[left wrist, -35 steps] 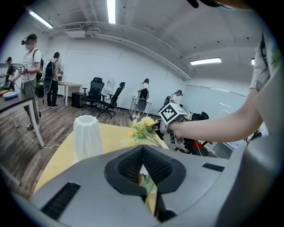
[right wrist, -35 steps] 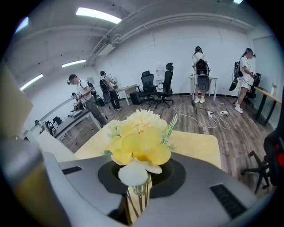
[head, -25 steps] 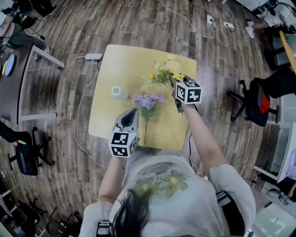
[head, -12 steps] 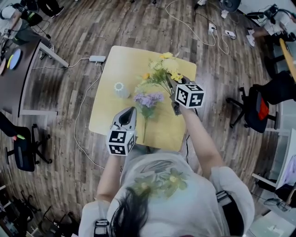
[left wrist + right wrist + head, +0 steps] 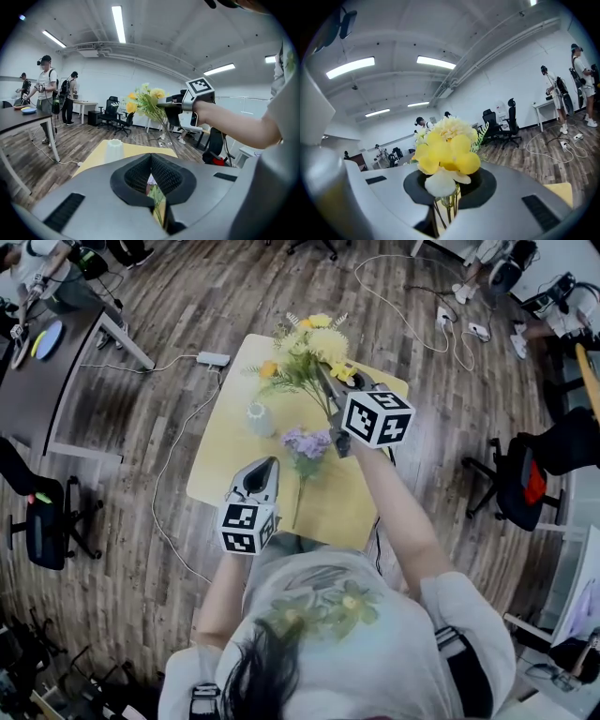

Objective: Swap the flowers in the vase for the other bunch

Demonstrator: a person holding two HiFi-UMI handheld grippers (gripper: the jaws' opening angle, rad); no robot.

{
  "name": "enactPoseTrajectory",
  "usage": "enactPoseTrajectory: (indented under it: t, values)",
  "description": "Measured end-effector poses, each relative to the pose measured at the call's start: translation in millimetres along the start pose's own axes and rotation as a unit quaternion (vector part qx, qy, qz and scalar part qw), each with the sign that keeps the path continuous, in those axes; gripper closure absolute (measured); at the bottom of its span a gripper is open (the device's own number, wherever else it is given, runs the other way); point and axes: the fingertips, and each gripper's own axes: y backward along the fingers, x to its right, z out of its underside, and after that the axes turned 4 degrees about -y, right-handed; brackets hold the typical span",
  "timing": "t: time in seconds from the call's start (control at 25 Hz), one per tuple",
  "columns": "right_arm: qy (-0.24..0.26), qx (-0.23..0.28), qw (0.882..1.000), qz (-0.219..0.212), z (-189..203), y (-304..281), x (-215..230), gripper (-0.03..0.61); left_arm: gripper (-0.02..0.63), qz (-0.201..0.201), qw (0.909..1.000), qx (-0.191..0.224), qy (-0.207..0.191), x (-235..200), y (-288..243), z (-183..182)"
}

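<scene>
My right gripper [image 5: 328, 381] is shut on the stems of the yellow bunch [image 5: 305, 348], which hangs in the air over the far part of the yellow table [image 5: 361, 507]. In the right gripper view its blooms [image 5: 446, 152] fill the space above the jaws and the stems [image 5: 449, 206] run between them. The white vase [image 5: 260, 418] stands empty on the table's left side. The purple bunch [image 5: 307, 442] lies flat in the middle, stem toward me. My left gripper [image 5: 269, 465] hovers shut beside that stem, holding nothing; the purple bunch [image 5: 157, 199] shows below its jaws.
A power strip [image 5: 214, 359] and cables lie on the wooden floor around the table. Office chairs [image 5: 525, 460] stand at the right and a dark desk [image 5: 47, 381] at the left. People [image 5: 47, 93] stand at the far side of the room.
The right gripper has lifted the yellow bunch well up and toward the table's far edge, nearer above the vase. The left gripper rose slightly; the purple bunch stayed lying on the table.
</scene>
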Motion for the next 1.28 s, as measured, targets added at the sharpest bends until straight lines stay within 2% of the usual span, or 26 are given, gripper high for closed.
enactPoseTrajectory:
  t: [0.32,0.76,1.08,1.28]
  values:
    - [0.012,0.023,0.997,-0.076,-13,-23,-73,0.503,0.595,-0.032,0.9994,0.008,0.005,-15,31,4]
    - [0.015,0.055,0.984,-0.166,-34,-68,-153,0.503,0.595,-0.060,0.9979,0.006,0.024,-45,59,9]
    - [0.018,0.074,0.977,-0.200,-39,-99,-182,0.503,0.595,-0.080,0.9960,0.005,0.038,-69,71,17]
    - [0.031,0.109,0.972,-0.208,-41,-110,-190,0.503,0.595,-0.087,0.9950,-0.002,0.048,-85,74,27]
